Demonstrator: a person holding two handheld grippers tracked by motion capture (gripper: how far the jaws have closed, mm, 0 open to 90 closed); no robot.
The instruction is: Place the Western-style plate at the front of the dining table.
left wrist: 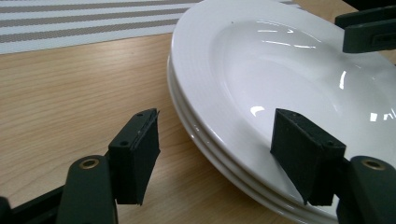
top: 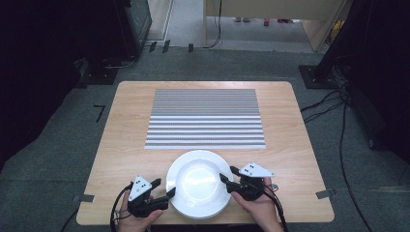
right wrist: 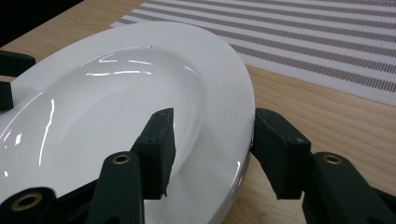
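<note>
We see white glossy plates (top: pixel 198 183) in stack, plain, no pattern. Placemat (top: pixel 205 118) striped grey and white, fine woven bands. Table (top: pixel 121 145) light wood, pale grain. Left gripper (top: pixel 162 188) black, grey top plate; right gripper (top: pixel 230 174) same colours. Floor (top: pixel 58 145) dark grey.

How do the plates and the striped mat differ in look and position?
The plates are round, glossy and plain white; the mat is rectangular, matte and banded grey and white. The plates are stacked at the near table edge between the two grippers; the mat lies flat, a single sheet, farther back at mid-table. Both rest on the wooden table, apart from each other.
</note>
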